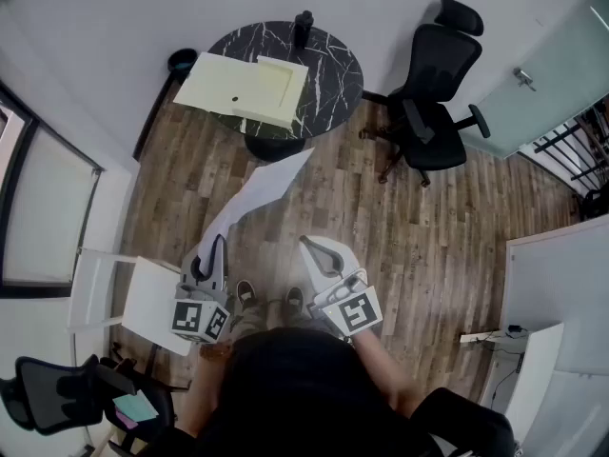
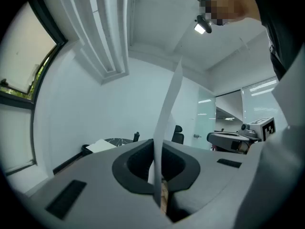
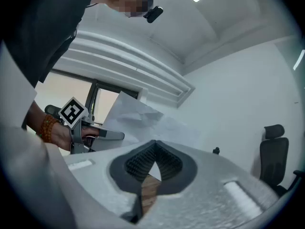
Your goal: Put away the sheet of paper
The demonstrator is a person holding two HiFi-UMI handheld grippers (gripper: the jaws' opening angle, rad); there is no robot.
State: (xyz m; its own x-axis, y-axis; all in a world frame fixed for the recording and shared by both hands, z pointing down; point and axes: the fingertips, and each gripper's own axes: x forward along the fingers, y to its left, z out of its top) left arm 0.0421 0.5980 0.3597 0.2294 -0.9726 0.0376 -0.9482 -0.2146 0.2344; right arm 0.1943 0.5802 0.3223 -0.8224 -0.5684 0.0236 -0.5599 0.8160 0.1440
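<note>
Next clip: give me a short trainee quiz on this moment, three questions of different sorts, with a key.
1. True or false: the right gripper is shut on the white sheet of paper.
2. Which gripper holds the sheet? A) the left gripper B) the right gripper C) neither
3. What lies on the round black marble table near the dark bottle?
Key: 1 false, its jaws are shut with nothing between them; 2 A; 3 a flat cream box.
</note>
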